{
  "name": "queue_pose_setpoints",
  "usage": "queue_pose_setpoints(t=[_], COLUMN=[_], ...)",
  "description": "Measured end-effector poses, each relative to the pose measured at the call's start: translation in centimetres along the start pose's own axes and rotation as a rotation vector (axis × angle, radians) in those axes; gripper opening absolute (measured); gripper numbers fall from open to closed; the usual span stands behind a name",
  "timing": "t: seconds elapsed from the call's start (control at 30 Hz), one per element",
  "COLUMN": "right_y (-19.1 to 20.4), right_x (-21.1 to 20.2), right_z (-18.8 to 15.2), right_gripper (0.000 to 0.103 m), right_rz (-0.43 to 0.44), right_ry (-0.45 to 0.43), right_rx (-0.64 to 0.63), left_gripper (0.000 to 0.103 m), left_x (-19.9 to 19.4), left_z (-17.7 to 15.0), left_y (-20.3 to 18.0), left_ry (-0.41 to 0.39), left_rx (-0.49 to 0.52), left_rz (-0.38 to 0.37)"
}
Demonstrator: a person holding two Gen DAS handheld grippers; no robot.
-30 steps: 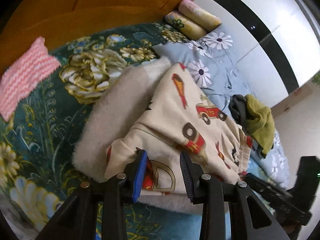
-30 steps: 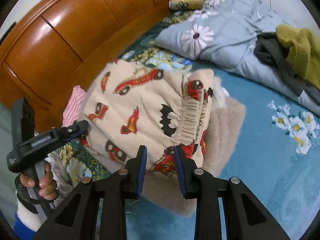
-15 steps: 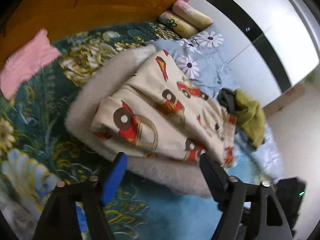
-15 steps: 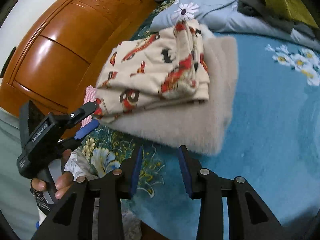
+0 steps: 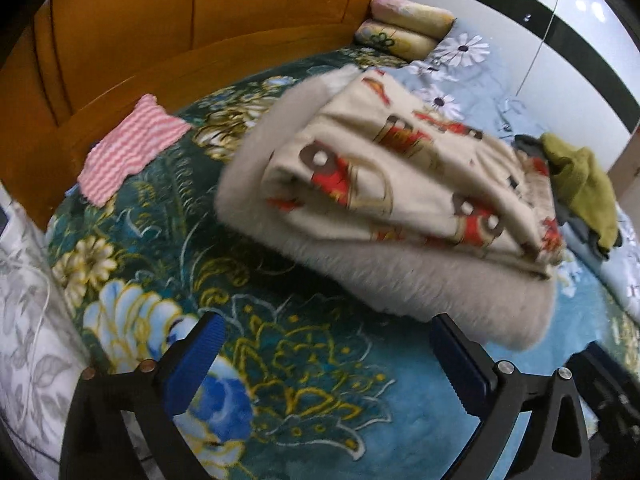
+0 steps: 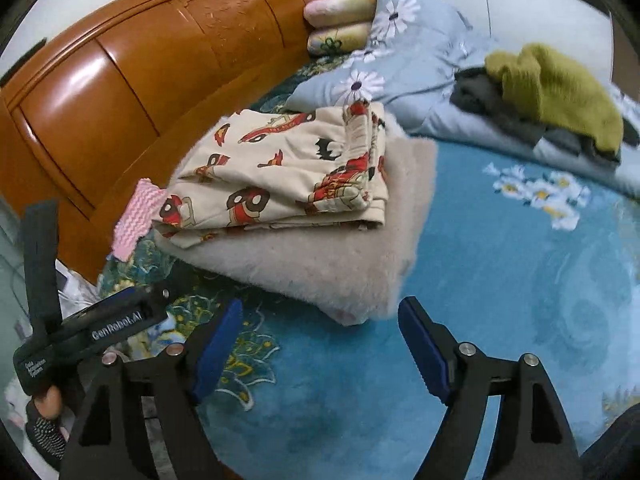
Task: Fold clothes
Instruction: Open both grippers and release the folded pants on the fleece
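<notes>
A cream garment with red car prints (image 5: 404, 184) (image 6: 280, 168) lies folded on top of a folded beige fluffy garment (image 5: 400, 276) (image 6: 340, 264) on the bed. My left gripper (image 5: 328, 344) is open, drawn back from the pile, with nothing between its blue pads. My right gripper (image 6: 320, 328) is also open and empty, hovering in front of the fluffy garment's near corner. In the right wrist view the left gripper's black body (image 6: 88, 332) shows at lower left, held by a hand (image 6: 44, 404).
The wooden headboard (image 6: 140, 72) runs behind the pile. A pink striped cloth (image 5: 128, 148) lies near it. Two rolled pillows (image 6: 340, 20), a grey flowered quilt (image 6: 420, 60) and an olive and dark grey clothes heap (image 6: 552, 92) sit beyond. Blue flowered bedspread (image 6: 500, 280) stretches to the right.
Both grippers let go of the printed garment, opened wide and pulled back from the pile. The folded garment now rests flat on the fluffy one.
</notes>
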State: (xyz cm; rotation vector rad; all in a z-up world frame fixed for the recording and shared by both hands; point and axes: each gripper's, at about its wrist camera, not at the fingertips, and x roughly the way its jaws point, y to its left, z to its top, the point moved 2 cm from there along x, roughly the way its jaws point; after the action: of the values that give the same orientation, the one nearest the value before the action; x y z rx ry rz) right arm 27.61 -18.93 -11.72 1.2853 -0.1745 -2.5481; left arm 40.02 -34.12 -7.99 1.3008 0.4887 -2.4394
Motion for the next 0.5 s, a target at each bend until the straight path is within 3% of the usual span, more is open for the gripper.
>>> queue_pose_setpoints(t=[0.1, 0.3, 0.5], right_y=[-0.2, -0.5, -1.0], right_x=[-0.4, -1.2, -1.2], right_z=[0.0, 0.0, -0.4], right_gripper=[0.098, 0.102, 0.103], right_rz=[-0.023, -0.069, -0.092], right_ry=[-0.035, -0.098, -0.097], right_rx=[-0.002, -0.005, 0.003], left_gripper=[0.103, 0.103, 0.103], left_x=[-0.1, 0.0, 0.1], left_z=[-0.6, -1.2, -1.6], left_y=[0.2, 0.0, -0.8], left_ry=[-0.005, -0.009, -0.019], left_rx=[-0.014, -0.010, 0.042], left_rz=[0.009, 0.038, 0.066])
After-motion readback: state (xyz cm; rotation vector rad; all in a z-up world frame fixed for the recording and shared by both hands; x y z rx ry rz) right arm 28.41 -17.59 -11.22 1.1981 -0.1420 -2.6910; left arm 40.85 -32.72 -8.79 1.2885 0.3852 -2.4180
